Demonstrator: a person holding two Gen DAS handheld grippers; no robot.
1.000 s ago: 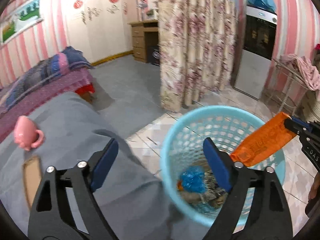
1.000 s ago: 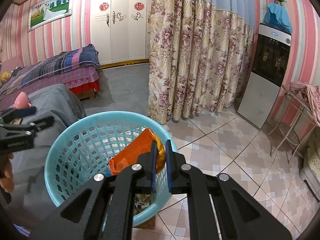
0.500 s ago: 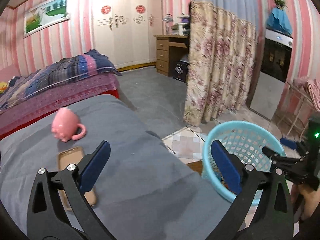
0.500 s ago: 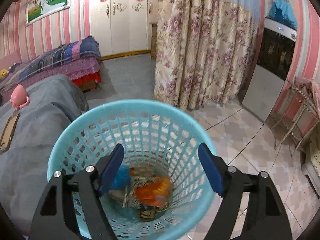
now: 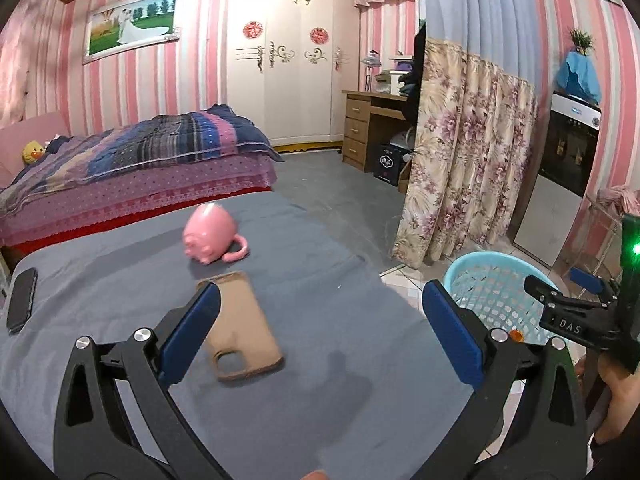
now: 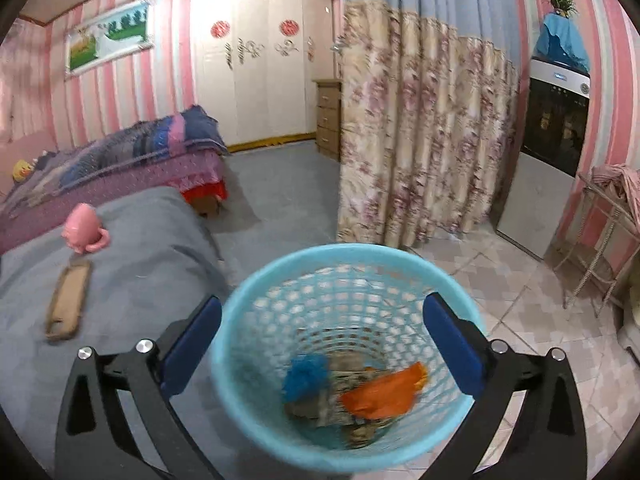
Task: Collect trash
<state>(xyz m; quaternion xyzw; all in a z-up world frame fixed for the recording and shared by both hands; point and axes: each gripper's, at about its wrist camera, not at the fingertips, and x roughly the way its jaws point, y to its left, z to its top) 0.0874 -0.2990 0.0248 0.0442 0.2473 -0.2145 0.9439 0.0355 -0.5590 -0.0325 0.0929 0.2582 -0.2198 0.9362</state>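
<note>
Right gripper (image 6: 322, 328), jaws wide apart and holding nothing, hangs above the blue basket (image 6: 256, 292) on the tiled floor; an orange wrapper (image 6: 380, 394) and blue scrap (image 6: 306, 372) lie inside at the bottom. Left gripper (image 5: 320, 328), jaws likewise apart, is over the grey table (image 5: 340, 380), near a tan phone case (image 5: 244, 332); a pink mug (image 5: 210, 240) lies farther off.

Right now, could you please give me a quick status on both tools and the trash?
Both tools open and empty: left tool over the grey table, right tool above the blue basket. Orange wrapper lies inside. Nothing blocking.
</note>
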